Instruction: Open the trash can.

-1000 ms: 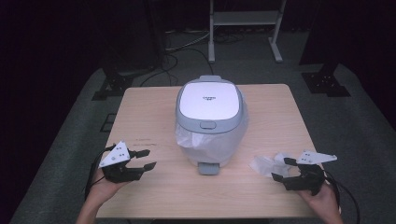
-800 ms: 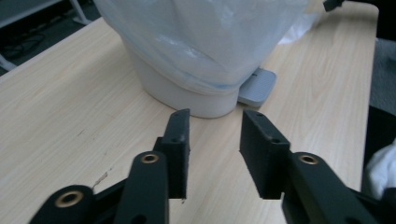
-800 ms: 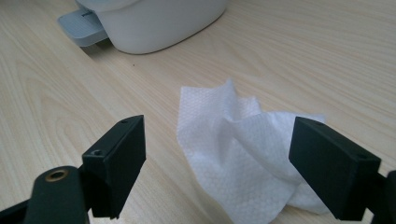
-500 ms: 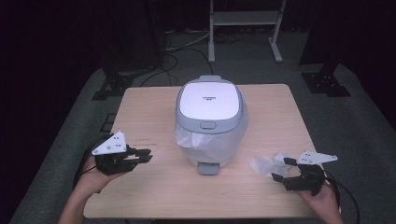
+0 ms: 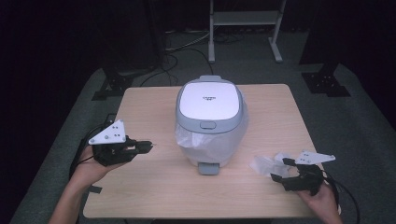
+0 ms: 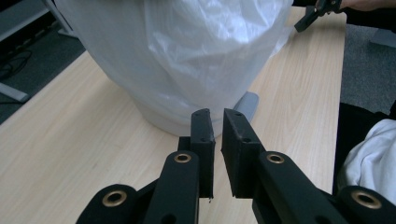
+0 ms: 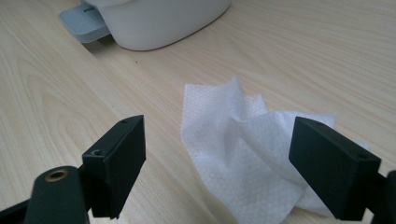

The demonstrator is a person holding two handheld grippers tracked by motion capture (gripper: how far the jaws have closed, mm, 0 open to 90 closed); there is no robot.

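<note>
Bin [image 5: 210,122] top cropped in left gripper view, left tongs [image 5: 148,145] just closed, empty, right tongs [image 5: 279,170] wide over tissue [image 7: 247,154].

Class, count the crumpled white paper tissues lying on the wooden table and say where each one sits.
1. The crumpled white paper tissue lies on the light wooden table near its right front corner, right of the white pedal bin.

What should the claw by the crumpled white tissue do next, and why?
Probably ease the right claw down and close it on the tissue. Its jaws stand wide open with the tissue lying loose on the table between them, not yet gripped. The small lidded bin with its plastic liner stands close by, likely where the tissue belongs.
</note>
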